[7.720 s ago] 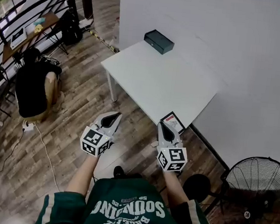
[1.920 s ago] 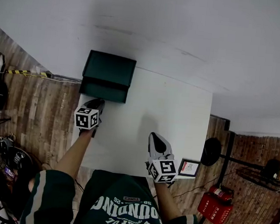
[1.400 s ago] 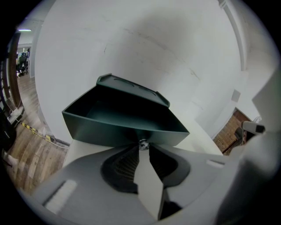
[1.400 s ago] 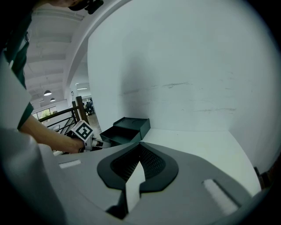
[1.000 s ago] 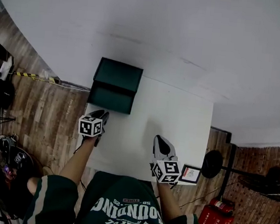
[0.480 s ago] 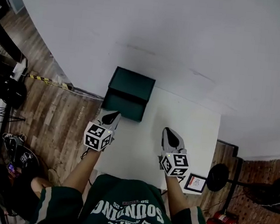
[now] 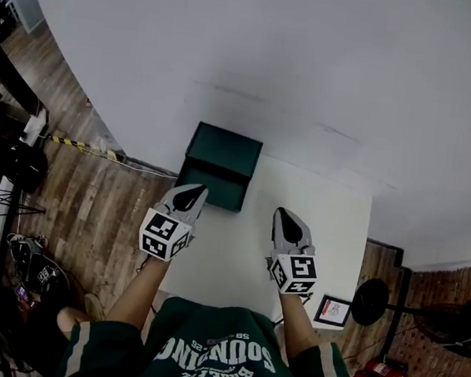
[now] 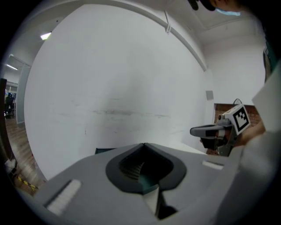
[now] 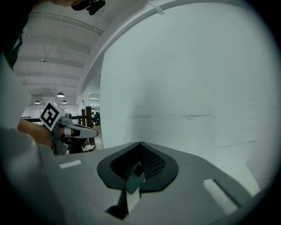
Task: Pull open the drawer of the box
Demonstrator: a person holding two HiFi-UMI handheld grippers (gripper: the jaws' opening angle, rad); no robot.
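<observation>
Since left gripper (image 7: 191, 194) and right gripper (image 7: 285, 222) both clenched, empty: unclench left near box (image 7: 225, 151), square to drawer (image 7: 210, 189) front, grip, pull straight back.

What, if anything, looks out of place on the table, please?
Nothing looks spilled or damaged. The green box sits at the table's far left corner, its drawer apparently slid partway out.

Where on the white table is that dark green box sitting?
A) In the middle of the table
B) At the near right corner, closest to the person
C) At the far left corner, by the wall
C: the head view shows the dark green box at the far left corner of the white table, next to the wall.
</observation>
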